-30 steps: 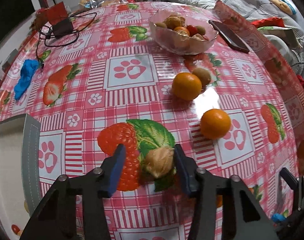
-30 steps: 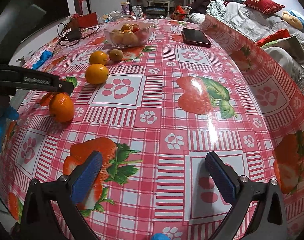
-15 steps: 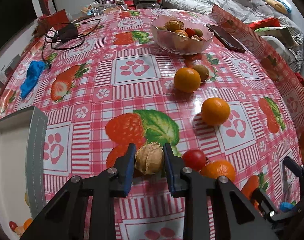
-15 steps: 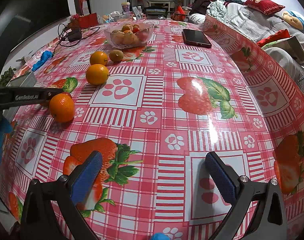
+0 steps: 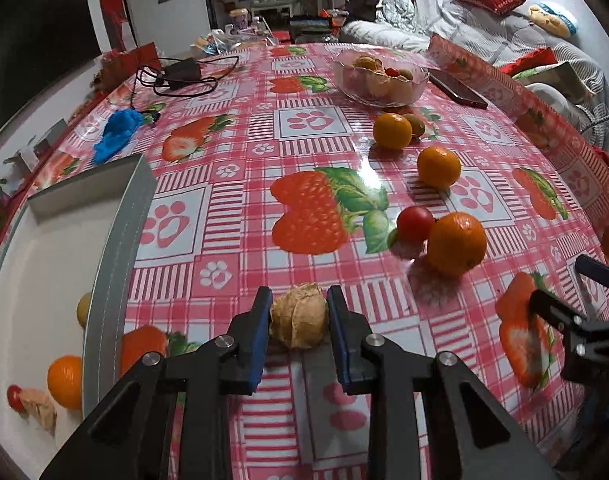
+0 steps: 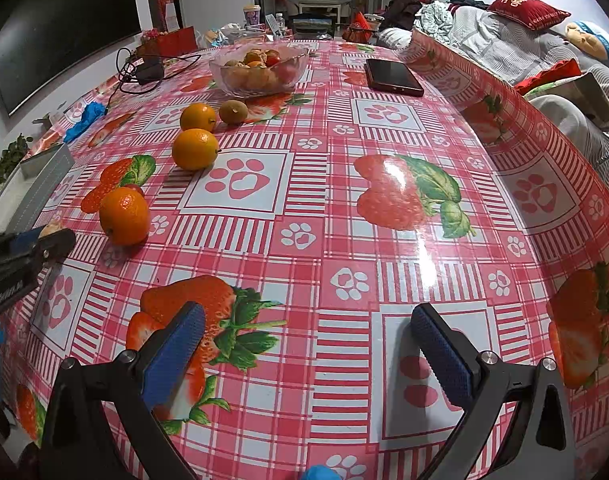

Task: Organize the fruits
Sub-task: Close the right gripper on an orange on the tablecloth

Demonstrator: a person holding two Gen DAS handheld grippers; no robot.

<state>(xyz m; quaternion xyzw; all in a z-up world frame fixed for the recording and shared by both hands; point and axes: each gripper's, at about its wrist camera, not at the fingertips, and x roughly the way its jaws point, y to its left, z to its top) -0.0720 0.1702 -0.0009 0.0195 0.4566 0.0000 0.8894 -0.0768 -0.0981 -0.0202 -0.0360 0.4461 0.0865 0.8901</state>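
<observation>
Gripping walnut (image 5: pixel 299 321), left tool (image 5: pixel 299 322) likely lifted since earlier | right tool (image 6: pixel 304 344) spread, unmoved

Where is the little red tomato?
In the left wrist view, the cherry tomato sits on the table right of centre, touching the nearest orange.

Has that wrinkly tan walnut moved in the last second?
Yes. The wrinkly tan walnut, clamped in the left gripper, has left the printed strawberry, moving back toward the camera.
</observation>
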